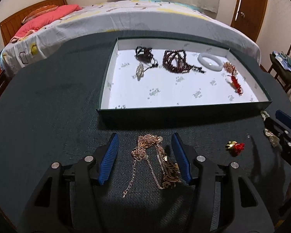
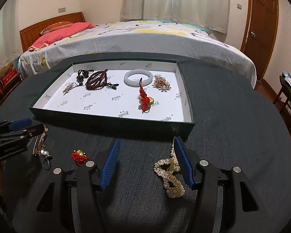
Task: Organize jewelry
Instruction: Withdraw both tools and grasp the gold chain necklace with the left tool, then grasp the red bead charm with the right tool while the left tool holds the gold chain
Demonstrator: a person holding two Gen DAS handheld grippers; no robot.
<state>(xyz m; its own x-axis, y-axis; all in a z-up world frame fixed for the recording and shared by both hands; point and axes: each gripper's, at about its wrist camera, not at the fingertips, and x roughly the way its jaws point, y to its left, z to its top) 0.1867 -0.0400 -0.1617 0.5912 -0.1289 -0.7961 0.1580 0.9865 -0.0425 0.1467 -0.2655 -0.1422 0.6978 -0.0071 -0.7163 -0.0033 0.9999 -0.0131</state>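
A bedroom: the dark tabletop (image 1: pixel 48 101) stands against a bed (image 2: pixel 164 36), and a shallow green box (image 2: pixel 110 120) lined in white sits toward its far edge. The gold chain necklace (image 1: pixel 155 161) lies in a loose heap near the tabletop's near edge, between the spread, empty fingers of your left gripper (image 1: pixel 145 157). Close on the thick bundle, not the trailing clasp end, and lift straight so no loop snags. Your right gripper (image 2: pixel 146 162) is released too, its right finger touching the pearl strand (image 2: pixel 170 176). A red knot charm (image 1: pixel 235 147) lies between the two pieces. From the left view the pearls are mostly cut off behind the right gripper; the box's contents are blurred there.
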